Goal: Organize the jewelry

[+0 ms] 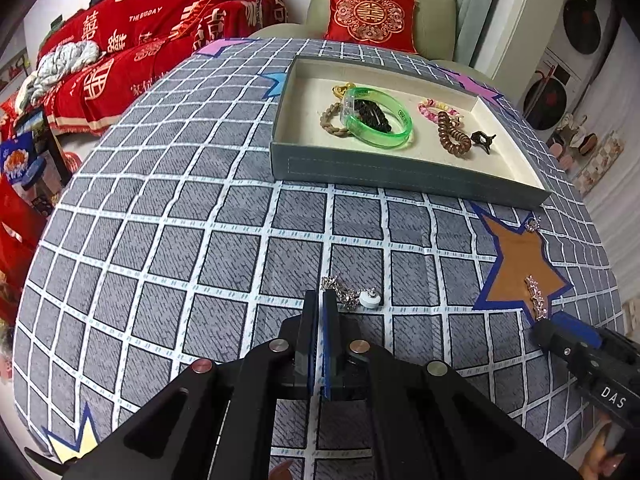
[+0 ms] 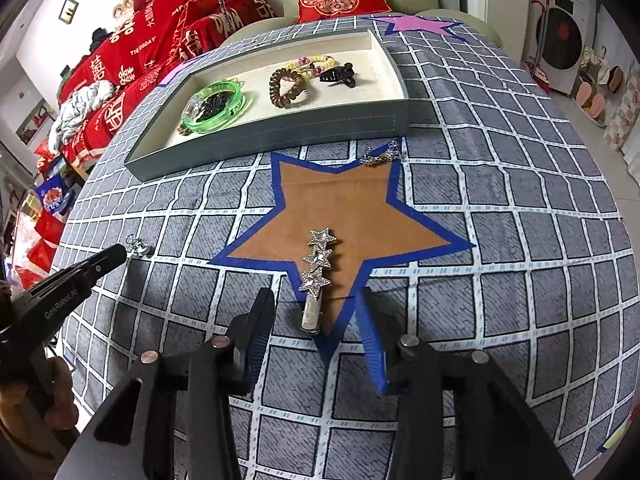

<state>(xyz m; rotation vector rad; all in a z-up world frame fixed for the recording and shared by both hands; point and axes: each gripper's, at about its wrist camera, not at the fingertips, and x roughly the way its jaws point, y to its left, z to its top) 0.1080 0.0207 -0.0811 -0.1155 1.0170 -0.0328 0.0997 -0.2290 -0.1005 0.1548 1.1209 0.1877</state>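
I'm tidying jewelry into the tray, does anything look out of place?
Yes. Three pieces lie outside the tray on the tablecloth: a star hair clip on the brown star, a silver chain by the tray's corner, and a chain with a white pendant.

Bright, even indoor light, sharp in the middle

Heavy fisheye bending and dark corners; soft shadows under the grippers, edges look a bit smeared, maybe just lens stretch.

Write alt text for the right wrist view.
The right gripper hangs open over a star hair clip lying on a brown star patch of a grey checked cloth. Behind it, a tray holds a green bangle, hair ties and a claw clip; the left gripper enters from the left.
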